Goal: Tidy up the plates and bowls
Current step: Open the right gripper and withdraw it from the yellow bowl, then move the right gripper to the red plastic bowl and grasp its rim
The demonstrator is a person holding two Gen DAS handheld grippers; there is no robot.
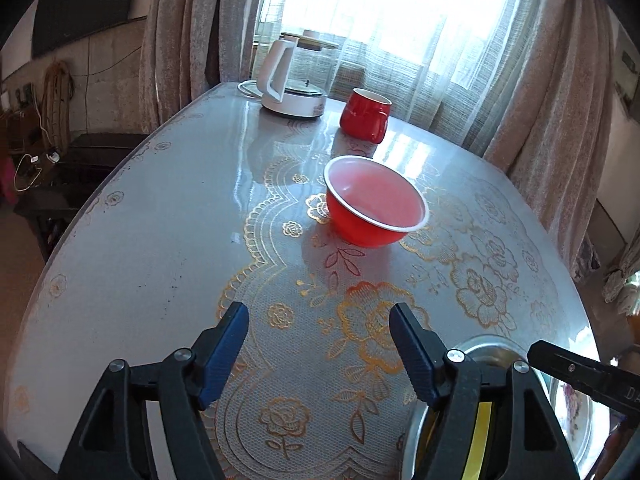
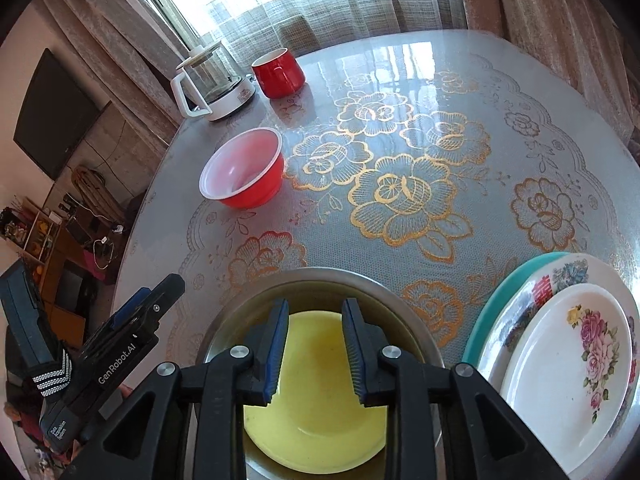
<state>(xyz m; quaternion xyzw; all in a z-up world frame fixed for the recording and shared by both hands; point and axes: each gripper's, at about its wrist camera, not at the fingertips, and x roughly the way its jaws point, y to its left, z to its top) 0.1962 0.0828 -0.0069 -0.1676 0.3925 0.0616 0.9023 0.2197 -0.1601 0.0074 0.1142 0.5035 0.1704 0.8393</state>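
Stacking is the step in hand, as I judge it: 1 bowl remains loose on the table. The red plastic bowl with the white rim (image 1: 376,202) stands upright on the grey oval table with the gold floral cloth (image 1: 160,240), at centre frame in the left wrist view and at left of centre in the right wrist view (image 2: 243,168).

My left gripper (image 1: 318,354) sits at the bottom of its frame, fingers spread wide, holding nothing, aimed at that bowl and well apart from it.

My right gripper (image 2: 316,350) hangs over the yellow shallow bowl (image 2: 316,420), which is nested inside the stainless steel basin (image 2: 400,312) at bottom centre. Its fingers are parted with the yellow surface showing between them; I see no contact and no grasp.

The stack of 3 plates, a floral white plate on top (image 2: 560,364), lies at lower right, just beside the basin.

Next move, in my judgement: advance the left gripper to the red bowl's near rim, straddle the wall with 1 finger inside, close, then carry it to the nested bowls. The red ceramic mug (image 2: 278,72) and the white-based glass kettle (image 2: 212,84) at upper left need no handling.
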